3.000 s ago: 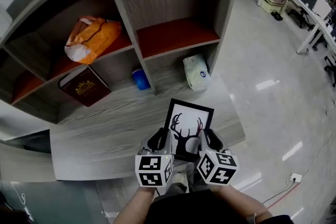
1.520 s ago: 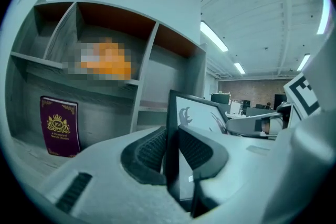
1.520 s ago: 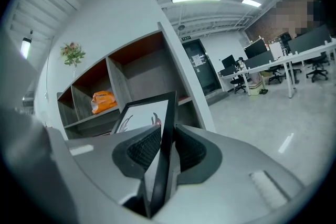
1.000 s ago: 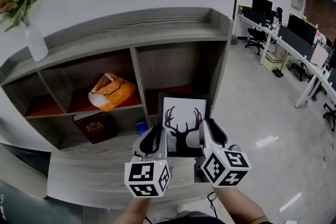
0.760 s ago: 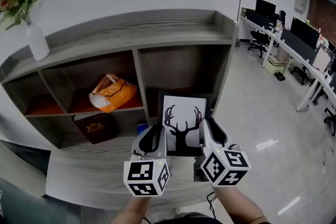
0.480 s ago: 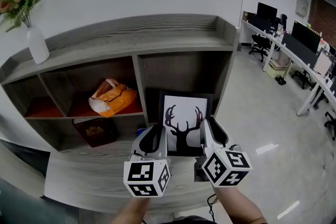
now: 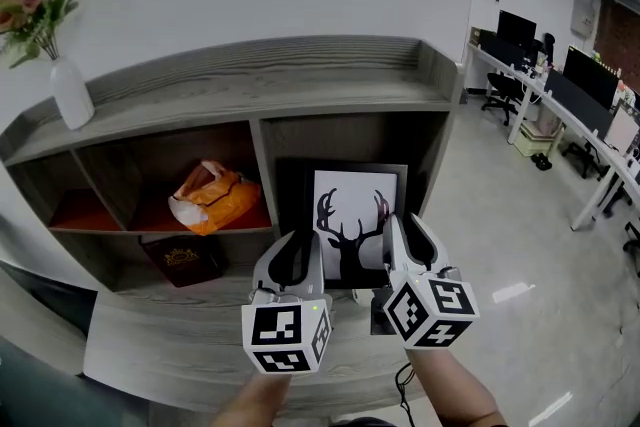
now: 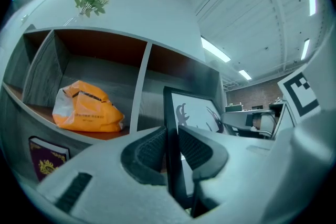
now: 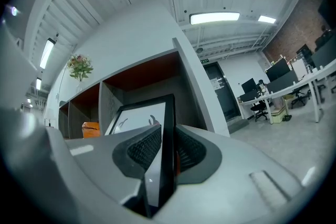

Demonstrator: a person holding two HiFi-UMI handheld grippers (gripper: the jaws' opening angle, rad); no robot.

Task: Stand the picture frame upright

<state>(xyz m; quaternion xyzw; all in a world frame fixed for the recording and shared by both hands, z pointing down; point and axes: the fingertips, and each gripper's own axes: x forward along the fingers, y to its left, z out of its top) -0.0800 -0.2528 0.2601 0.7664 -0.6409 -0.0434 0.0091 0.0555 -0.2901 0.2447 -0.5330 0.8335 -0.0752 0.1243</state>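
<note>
picture frame (image 7: 352, 215) now hangs upright before the shelf unit (image 7: 250, 85), raised higher than a second ago; left gripper (image 7: 298, 260) and right gripper (image 7: 405, 250) each clamp a side edge, so likely only setting it down remains.

Head view: the picture frame (image 7: 352, 215) has its bottom edge and lower corners hidden behind the left gripper (image 7: 300, 255) and right gripper (image 7: 398, 243), so can't tell if it rests on anything. Forearms (image 7: 262, 399) cut off at bottom edge. Flowers (image 7: 30, 0) clipped by left edge. Book (image 7: 180, 258) sits in shadow, cover print too small to read. Desks (image 7: 560, 85) far right: tiny, partly cut off.
Left gripper view: book's lower part hidden by gripper body.
Right gripper view: orange bag (image 9: 91, 129) mostly hidden behind the frame.
</note>
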